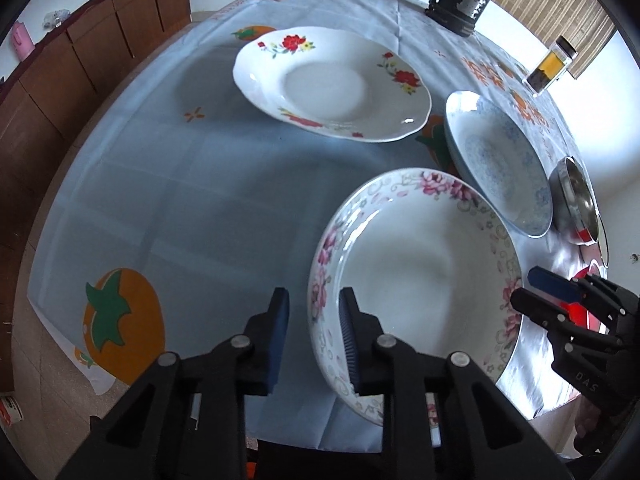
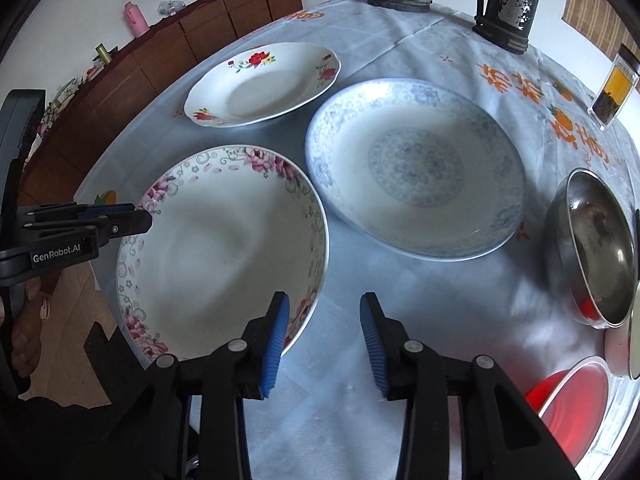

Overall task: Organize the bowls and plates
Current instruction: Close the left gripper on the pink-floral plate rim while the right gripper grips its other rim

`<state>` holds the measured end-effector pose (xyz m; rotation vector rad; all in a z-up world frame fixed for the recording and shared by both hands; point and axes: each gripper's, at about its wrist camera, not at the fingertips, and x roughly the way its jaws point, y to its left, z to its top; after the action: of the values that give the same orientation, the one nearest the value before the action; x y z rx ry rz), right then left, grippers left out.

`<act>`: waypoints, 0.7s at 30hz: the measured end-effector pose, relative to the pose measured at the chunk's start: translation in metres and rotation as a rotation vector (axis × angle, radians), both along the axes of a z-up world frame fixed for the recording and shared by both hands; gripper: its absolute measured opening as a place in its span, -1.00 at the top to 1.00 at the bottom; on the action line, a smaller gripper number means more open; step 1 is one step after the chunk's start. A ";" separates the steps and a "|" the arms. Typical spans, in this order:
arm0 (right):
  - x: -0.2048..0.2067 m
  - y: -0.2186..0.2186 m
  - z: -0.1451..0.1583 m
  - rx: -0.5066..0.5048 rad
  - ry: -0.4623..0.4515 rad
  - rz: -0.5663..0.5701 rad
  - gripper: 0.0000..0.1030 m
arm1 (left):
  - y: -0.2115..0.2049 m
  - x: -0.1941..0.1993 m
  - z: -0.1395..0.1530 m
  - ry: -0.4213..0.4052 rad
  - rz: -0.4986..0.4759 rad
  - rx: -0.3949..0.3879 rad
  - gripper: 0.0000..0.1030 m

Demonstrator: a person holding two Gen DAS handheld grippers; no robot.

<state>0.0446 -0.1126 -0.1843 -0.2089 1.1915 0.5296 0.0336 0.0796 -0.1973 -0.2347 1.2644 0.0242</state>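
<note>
Finding one, the setting: the clothed table carries all the crockery, and none of it is stacked yet.

The blue-patterned plate lies straight ahead of the right gripper. The red-flowered plate lies further ahead and toward its left finger. A steel bowl stands off its right finger, with a red bowl nearer on that same side.

Finding two, the item in hand: we judge it to be the pink-flowered bowl. It sits on the cloth between the two tools. The left gripper straddles one side of its rim. The right gripper straddles the opposite side.

Finding three, jaw condition: both sets of jaws stand narrowly apart. On each tool one finger is inside the bowl and one is outside. Cloth shows between the left tool's outer pad and the rim, so we record no clamp there. The right tool shows a similar gap beside its outer pad. The inner pads may be brushing the wall, but the fisheye bend leaves that unconfirmed.

Recommendation: close both tools evenly until the ribbed pads bite on the wall below the lip. Then lift with both hands level, so the glazed rim does not slide. We would keep the bowl low and clear of the blue-patterned plate beside it.
</note>
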 end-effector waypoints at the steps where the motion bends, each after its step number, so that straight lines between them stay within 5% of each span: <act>1: 0.000 0.000 -0.001 0.004 0.005 0.002 0.32 | 0.000 0.001 -0.001 0.002 0.000 -0.003 0.57; 13: 0.002 0.006 -0.011 0.020 0.017 0.057 0.72 | -0.004 0.004 -0.009 0.004 -0.004 -0.009 0.76; 21: 0.004 0.006 -0.012 0.026 0.029 0.059 0.74 | -0.006 0.005 -0.006 0.022 0.002 0.010 0.83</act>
<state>0.0486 -0.1070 -0.1965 -0.2153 1.2091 0.6009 0.0384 0.0737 -0.2035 -0.2275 1.2857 0.0343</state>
